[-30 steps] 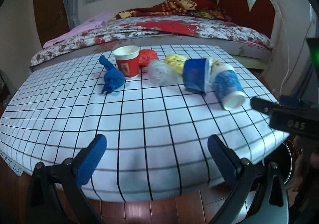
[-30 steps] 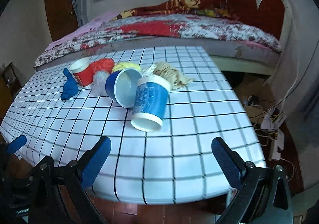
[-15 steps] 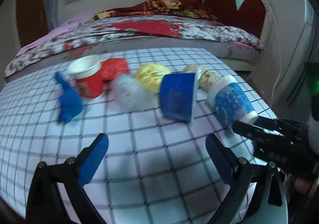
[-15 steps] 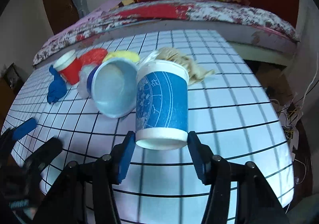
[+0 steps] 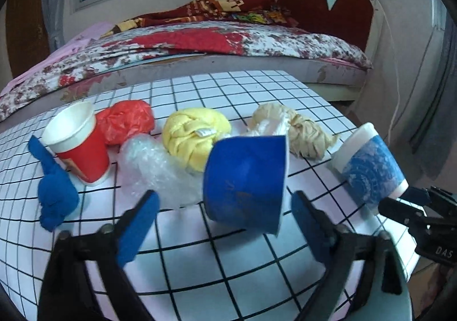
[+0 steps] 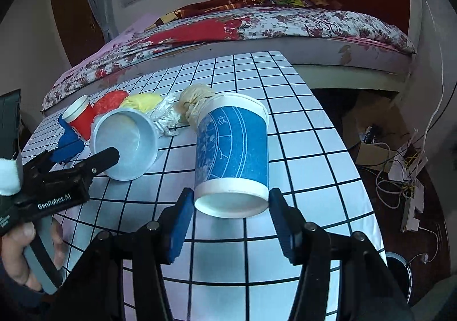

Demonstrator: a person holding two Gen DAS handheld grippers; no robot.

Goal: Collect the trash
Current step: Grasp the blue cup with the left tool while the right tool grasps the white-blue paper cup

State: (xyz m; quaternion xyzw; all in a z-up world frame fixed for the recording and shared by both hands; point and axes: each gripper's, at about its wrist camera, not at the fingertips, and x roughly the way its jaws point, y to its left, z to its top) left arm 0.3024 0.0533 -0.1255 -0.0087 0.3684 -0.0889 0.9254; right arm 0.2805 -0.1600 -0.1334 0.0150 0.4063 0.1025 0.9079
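Two grabs pending: my right gripper has closed in to straddle the patterned cup, unclamped; my left gripper, open, now brackets the blue bowl.

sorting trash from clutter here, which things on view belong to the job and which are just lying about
Part of the job:
patterned blue cup
blue bowl
red cup
red bag
yellow wad
tan wad
clear plastic
blue rag

Just lying about:
bed
cables
checked table
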